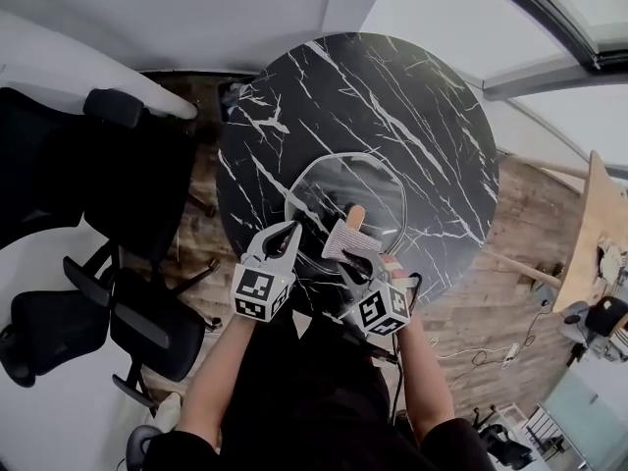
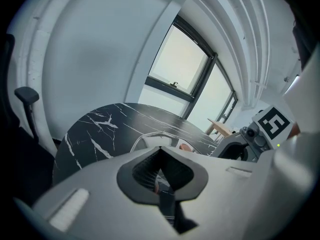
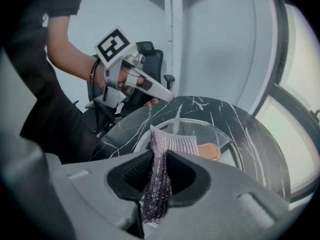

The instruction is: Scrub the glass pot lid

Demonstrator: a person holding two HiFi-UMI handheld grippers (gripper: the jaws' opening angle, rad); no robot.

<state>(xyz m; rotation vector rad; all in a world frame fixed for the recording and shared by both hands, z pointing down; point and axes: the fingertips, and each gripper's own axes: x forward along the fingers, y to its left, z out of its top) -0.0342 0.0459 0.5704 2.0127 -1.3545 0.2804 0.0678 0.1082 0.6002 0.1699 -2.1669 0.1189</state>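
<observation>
Gripping scrub pad point(image 3: 175, 143) w/ R claw point(image 3: 159, 159) at glass lid point(image 1: 368, 189), L claw point(image 2: 160, 151) closed

near rim of glass lid point(image 1: 334, 186) hidden behind scrub pad point(image 1: 345, 239); wooden knob point(image 1: 355, 214) partly covered

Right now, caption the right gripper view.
Right gripper clamps a purple scrubbing cloth over the glass pot lid.

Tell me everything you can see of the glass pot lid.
The glass pot lid is round, clear glass with a thin metal-looking rim and a tan handle at its centre. It lies flat on the black marbled table, whose veins show through. The right gripper holds a purple mesh scrubbing pad beside the handle; the shut left gripper sits at its rim.
</observation>
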